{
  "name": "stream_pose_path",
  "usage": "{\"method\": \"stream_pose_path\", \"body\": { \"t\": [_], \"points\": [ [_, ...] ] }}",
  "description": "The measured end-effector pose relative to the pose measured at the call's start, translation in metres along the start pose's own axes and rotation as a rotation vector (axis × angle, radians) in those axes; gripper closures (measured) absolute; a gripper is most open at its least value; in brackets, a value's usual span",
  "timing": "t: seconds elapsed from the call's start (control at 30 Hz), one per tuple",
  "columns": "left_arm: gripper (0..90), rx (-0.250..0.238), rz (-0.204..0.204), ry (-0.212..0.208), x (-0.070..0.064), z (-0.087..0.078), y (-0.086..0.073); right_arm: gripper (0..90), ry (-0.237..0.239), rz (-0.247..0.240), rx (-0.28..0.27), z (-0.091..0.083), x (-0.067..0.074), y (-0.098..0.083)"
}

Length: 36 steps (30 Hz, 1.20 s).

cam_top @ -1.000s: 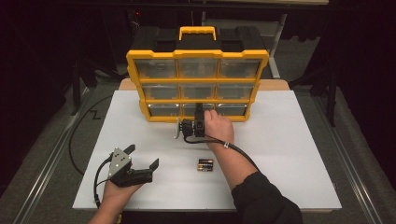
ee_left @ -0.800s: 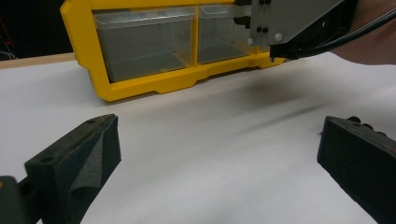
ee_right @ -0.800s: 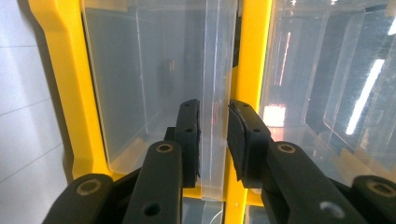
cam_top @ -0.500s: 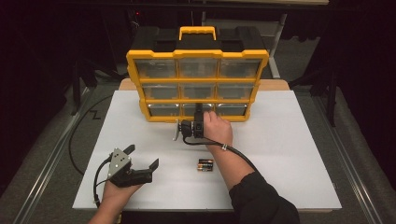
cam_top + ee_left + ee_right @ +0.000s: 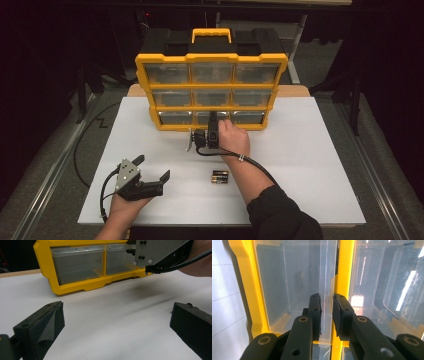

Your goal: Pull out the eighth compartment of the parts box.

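White tabletop under the yellow organizer (image 5: 211, 107): my right gripper (image 5: 326, 305) seems pinched on its bottom-middle drawer lip (image 5: 327, 290), so next I pull straight out; left gripper (image 5: 150, 172) rests spread.

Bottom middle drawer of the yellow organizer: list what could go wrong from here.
1. The right claw pinches only the thin clear lip of the bottom middle drawer, so it may slip off during a pull.
2. The organizer stands free on the table, and the open left claw rests far from it, so a pull could drag or tip the whole cabinet.
3. The batteries lie near the right forearm and could get knocked.
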<state>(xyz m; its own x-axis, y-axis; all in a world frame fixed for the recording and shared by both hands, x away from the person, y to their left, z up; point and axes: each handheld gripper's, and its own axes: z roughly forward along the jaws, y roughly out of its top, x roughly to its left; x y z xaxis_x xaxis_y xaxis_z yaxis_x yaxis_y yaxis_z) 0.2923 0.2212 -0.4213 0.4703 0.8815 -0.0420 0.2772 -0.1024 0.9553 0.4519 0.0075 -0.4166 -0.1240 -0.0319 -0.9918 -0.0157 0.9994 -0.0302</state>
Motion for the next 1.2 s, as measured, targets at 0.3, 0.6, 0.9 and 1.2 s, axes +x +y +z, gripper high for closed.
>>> {"method": "stream_pose_path", "body": {
  "t": [0.3, 0.6, 0.9, 1.2],
  "points": [
    [0.4, -0.002, -0.001, -0.001, -0.0001, -0.0001, 0.0001, 79.3, 0.005, -0.005, -0.002, -0.002, -0.0006, -0.0007],
    [0.4, -0.004, -0.002, -0.001, 0.0, -0.0003, 0.0002, 79.3, 0.012, -0.004, -0.002, -0.003, -0.0012, -0.0009],
    [0.4, -0.005, -0.004, -0.003, 0.0004, -0.0005, 0.0003, 79.5, 0.024, -0.003, -0.004, -0.0045, -0.0026, -0.0013],
    [0.4, -0.004, -0.006, -0.002, 0.0, -0.0005, 0.0002, 79.5, 0.031, -0.015, -0.009, -0.0073, -0.0039, -0.0019]
  ]
}}
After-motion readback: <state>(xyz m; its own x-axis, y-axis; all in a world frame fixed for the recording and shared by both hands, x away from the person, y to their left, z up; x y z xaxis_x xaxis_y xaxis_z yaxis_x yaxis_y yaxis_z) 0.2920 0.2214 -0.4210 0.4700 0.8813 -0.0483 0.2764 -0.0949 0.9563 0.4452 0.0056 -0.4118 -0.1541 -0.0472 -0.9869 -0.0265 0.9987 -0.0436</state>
